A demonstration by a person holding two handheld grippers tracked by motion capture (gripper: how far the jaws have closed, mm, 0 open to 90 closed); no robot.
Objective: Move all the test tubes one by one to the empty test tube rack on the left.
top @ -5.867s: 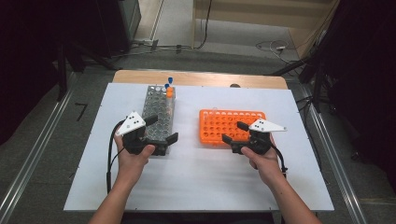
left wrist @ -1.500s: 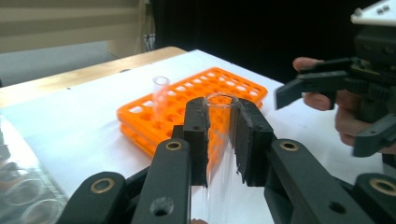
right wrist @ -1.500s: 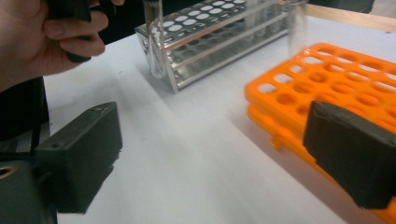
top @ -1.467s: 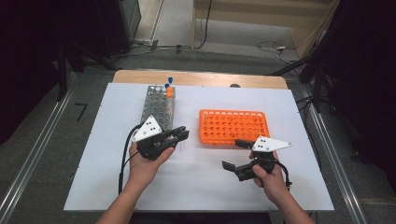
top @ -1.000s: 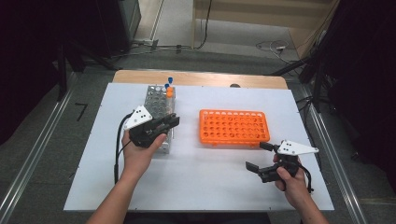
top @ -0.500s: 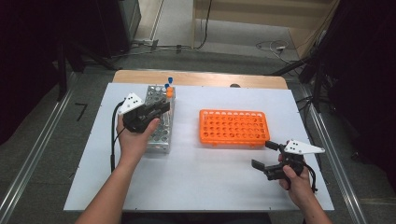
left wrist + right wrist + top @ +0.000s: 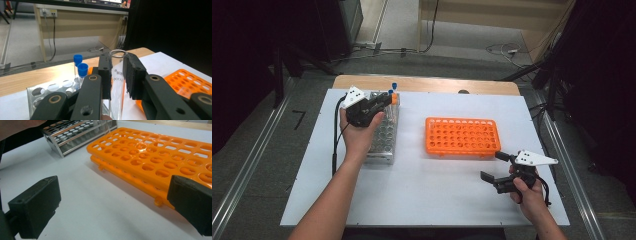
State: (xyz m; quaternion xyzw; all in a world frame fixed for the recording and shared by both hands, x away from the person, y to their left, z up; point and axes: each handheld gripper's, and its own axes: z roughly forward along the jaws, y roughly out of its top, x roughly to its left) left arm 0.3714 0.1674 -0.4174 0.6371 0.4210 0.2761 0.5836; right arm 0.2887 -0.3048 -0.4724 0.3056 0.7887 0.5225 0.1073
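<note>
High view: white rectangular table top carrying clear acrylic tube rack toward the left edge and orange plastic many-holed tube rack at mid-surface, well apart. Left gripper held over the far end of the clear rack, next to blue-capped tubes at the far-left corner area; probably there to pick or carry a tube between racks. Right gripper parked low near the right front edge, just beside the orange rack's near right corner, likely waiting out of the way. Left gripper view: jaws closed on clear uncapped glass test tube, pads pressing both sides just under the rim, tube upright, printed lettering visible; two blue caps standing behind in the clear rack, orange rack off to the side. Grip high on the tube probably to leave the lower end free for seating in a hole. Right gripper view: right gripper jaws spread wide, nothing between them but bare table top; orange rack ahead, clear rack farther off.
</note>
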